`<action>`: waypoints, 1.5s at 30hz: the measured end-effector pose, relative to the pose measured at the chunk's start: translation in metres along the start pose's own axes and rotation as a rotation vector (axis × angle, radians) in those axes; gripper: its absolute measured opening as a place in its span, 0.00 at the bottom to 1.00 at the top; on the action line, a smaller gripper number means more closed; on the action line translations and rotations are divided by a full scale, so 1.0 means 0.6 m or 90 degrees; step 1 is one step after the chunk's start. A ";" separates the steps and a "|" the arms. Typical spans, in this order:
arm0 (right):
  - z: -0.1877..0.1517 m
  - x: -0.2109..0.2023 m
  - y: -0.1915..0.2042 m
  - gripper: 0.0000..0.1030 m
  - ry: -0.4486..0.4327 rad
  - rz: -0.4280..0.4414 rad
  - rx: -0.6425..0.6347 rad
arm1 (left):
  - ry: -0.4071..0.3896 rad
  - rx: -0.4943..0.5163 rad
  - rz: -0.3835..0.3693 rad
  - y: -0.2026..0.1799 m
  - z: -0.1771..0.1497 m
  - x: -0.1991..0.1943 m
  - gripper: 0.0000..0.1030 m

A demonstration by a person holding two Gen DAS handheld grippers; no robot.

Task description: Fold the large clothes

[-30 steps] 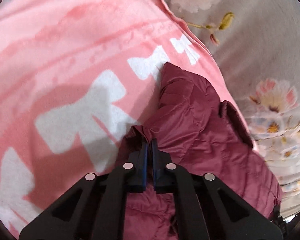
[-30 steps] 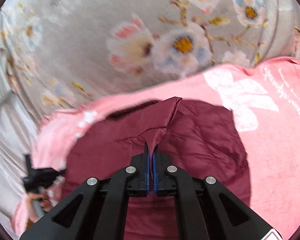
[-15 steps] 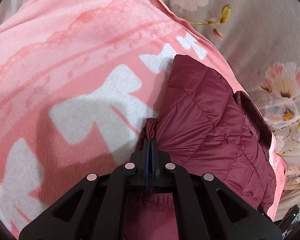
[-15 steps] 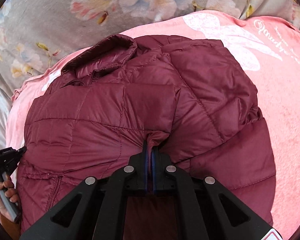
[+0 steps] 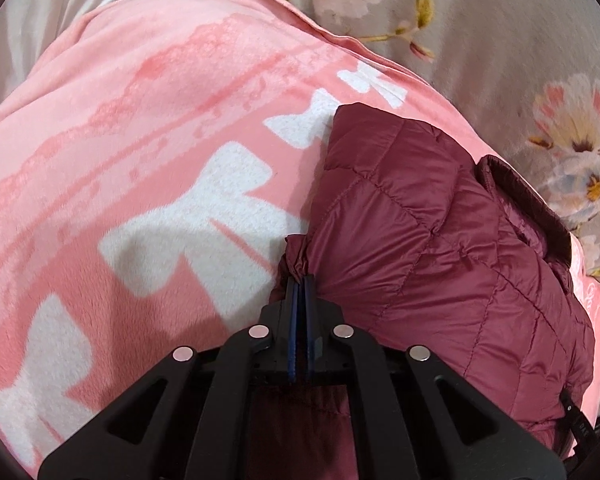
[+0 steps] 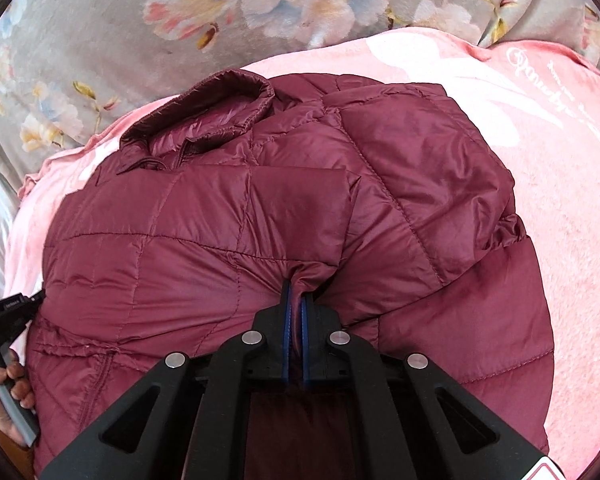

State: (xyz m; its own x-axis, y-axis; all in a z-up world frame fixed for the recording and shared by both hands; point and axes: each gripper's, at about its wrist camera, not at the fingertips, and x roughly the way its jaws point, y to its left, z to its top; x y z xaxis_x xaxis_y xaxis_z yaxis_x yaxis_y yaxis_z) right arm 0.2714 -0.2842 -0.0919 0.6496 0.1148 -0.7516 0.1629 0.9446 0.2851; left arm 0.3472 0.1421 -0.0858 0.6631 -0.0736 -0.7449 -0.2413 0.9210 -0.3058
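Observation:
A maroon quilted puffer jacket (image 6: 228, 248) lies on a pink blanket, its collar (image 6: 220, 100) toward the far side. It also shows in the left wrist view (image 5: 440, 240) at the right. My left gripper (image 5: 299, 280) is shut on a pinch of the jacket's left edge. My right gripper (image 6: 295, 292) is shut on a bunched fold near the jacket's middle, with a folded panel lying over the body in front of it.
The pink blanket (image 5: 120, 140) with white bow shapes covers the bed, over a grey floral sheet (image 6: 260, 8). The other hand-held gripper and the person's hand (image 6: 4, 368) show at the left edge of the right wrist view.
The jacket has been brought down and laid flat on the blanket, its collar now in view. Both grippers stay shut on the fabric and have settled lower.

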 end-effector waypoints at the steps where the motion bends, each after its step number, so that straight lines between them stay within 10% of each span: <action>1: 0.001 -0.010 -0.001 0.07 0.002 -0.005 0.001 | 0.009 0.010 0.000 0.002 0.002 -0.006 0.06; 5: 0.002 -0.095 -0.007 0.32 -0.057 -0.049 0.007 | -0.021 0.073 0.053 0.006 0.014 -0.082 0.38; 11: 0.033 -0.114 0.080 0.24 -0.066 0.000 -0.045 | -0.088 0.167 0.046 -0.089 0.078 -0.150 0.38; 21: 0.026 -0.012 0.079 0.10 0.000 -0.028 -0.066 | -0.003 0.131 0.015 -0.150 0.200 0.033 0.37; 30: 0.000 0.006 0.043 0.04 0.005 -0.029 -0.084 | 0.061 0.126 0.071 -0.094 0.163 0.135 0.33; 42: 0.000 0.010 0.007 0.00 0.006 -0.003 -0.038 | 0.031 0.171 0.151 -0.108 0.138 0.115 0.28; 45: 0.003 -0.014 0.019 0.00 -0.002 -0.032 -0.032 | 0.008 0.188 0.091 -0.126 0.116 0.035 0.18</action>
State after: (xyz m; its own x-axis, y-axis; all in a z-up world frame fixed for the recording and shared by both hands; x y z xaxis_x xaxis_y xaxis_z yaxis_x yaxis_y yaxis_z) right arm 0.2693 -0.2749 -0.0812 0.6438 0.0664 -0.7623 0.1578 0.9633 0.2171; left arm 0.4286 0.0975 -0.0372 0.6286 0.0612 -0.7753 -0.1142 0.9934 -0.0141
